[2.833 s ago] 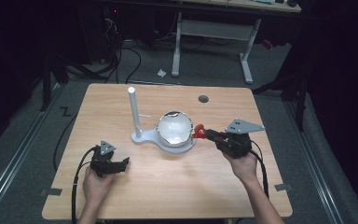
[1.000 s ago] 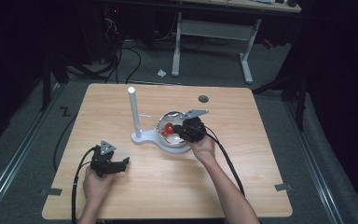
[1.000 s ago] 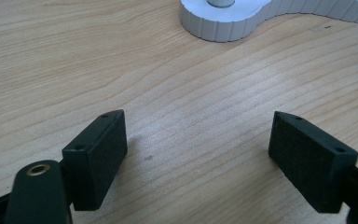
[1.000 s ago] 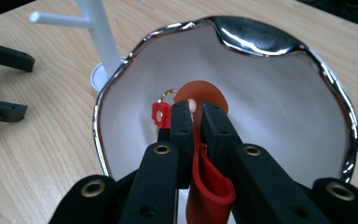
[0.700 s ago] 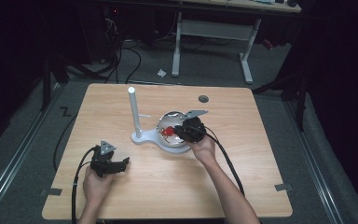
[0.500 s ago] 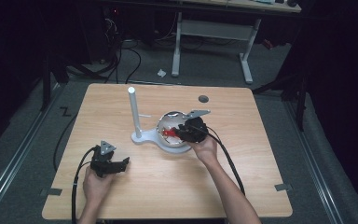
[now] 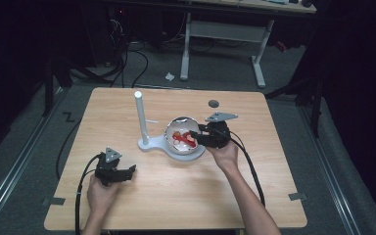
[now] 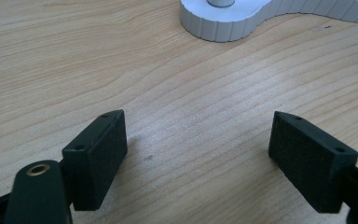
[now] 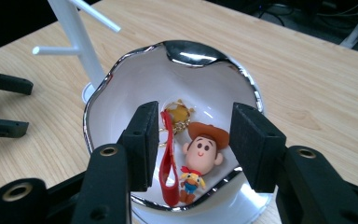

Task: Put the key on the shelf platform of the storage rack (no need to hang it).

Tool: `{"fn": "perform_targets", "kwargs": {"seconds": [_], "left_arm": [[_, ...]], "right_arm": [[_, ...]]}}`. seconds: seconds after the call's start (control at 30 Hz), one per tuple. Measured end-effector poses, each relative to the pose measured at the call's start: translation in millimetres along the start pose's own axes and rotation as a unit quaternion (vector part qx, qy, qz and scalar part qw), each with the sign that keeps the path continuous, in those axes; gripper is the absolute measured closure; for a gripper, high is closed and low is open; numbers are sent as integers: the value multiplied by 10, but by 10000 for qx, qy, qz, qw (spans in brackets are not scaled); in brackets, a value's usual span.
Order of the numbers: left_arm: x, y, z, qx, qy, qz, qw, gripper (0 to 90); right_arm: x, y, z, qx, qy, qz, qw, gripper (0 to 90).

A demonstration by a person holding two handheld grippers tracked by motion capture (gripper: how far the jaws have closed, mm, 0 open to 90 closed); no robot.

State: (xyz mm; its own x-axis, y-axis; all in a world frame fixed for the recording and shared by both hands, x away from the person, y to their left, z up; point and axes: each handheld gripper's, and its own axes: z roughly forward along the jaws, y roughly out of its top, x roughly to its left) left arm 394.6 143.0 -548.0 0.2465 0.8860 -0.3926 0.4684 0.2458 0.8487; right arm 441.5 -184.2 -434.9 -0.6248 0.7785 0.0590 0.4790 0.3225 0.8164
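Cowboy keychain (image 9: 196,161) in bowl (image 9: 121,70), loose between spread right claw (image 9: 193,149); left claw (image 8: 209,149) agape.

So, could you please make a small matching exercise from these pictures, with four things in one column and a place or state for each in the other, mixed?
Things:
1. cowboy figure keychain
2. left gripper
3. right gripper
4. white post

Places or states:
A. stands upright on the white base, beside the bowl
B. lies inside the silver-rimmed bowl
C. open, low over bare wood at the table's near left
D. open, jaws over the bowl, either side of the toy

Pairs: 1-B, 2-C, 3-D, 4-A
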Motion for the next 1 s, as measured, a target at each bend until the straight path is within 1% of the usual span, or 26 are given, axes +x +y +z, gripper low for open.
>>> {"fn": "perform_targets", "kwargs": {"seconds": [0.03,0.1,0.13,0.23,0.27,0.3,0.33,0.37,0.4,0.47,0.5,0.53,0.6,0.63,0.7,0.77,0.8,0.83,0.9,1.0], "left_arm": [[0,0,0,0,0,0,10000,198],[0,0,0,0,0,1,10000,198],[0,0,0,0,0,1,10000,198],[0,0,1,-6,-4,-9,10000,198],[-1,0,1,-7,-4,-9,10000,198],[-1,0,1,-7,-4,-9,10000,198],[0,0,1,-6,-4,-8,10000,198],[0,0,0,-6,-4,-7,10000,198],[-1,0,0,-6,-4,-8,10000,198],[-1,0,1,-8,-3,-9,10000,198],[0,0,1,-6,-4,-7,10000,197],[0,0,1,-6,-5,-8,10000,197],[-1,0,1,-8,-4,-10,10000,198],[-1,0,1,-8,-4,-9,10000,197],[-1,0,1,-7,-4,-10,10000,198],[0,0,2,-8,-2,-9,10000,198],[0,0,2,-8,-2,-9,10000,198],[0,0,2,-9,-2,-11,10000,198],[0,0,2,-10,-2,-10,10000,198],[0,0,2,-9,-2,-9,10000,198]], "right_arm": [[0,0,0,0,0,0,10000,530],[-18,-4,-78,-2,-55,-11,10000,523],[-18,-4,-78,-2,-55,-11,10000,523],[-36,-8,-151,-39,-138,-40,9999,521],[-66,-27,-220,-176,-201,-6,9996,522],[-66,-27,-220,-176,-201,-6,9996,522],[-109,-63,-274,-220,-229,115,9994,515],[-109,-63,-274,-220,-229,115,9994,515],[-130,-83,-296,-190,-238,177,9994,510],[-168,-114,-341,-137,-292,207,9993,503],[-184,-128,-410,-210,-303,234,9990,504],[-184,-128,-410,-210,-303,234,9990,504],[-197,-155,-484,-347,-345,281,9984,508],[-237,-189,-530,-335,-370,370,9981,504],[-273,-212,-562,-305,-390,429,9978,501],[-294,-219,-627,-353,-378,463,9976,501],[-294,-219,-627,-353,-378,463,9976,501],[-293,-212,-697,-424,-413,420,9974,503],[-291,-212,-755,-466,-414,452,9970,503],[-304,-219,-805,-470,-446,469,9968,503]]}}
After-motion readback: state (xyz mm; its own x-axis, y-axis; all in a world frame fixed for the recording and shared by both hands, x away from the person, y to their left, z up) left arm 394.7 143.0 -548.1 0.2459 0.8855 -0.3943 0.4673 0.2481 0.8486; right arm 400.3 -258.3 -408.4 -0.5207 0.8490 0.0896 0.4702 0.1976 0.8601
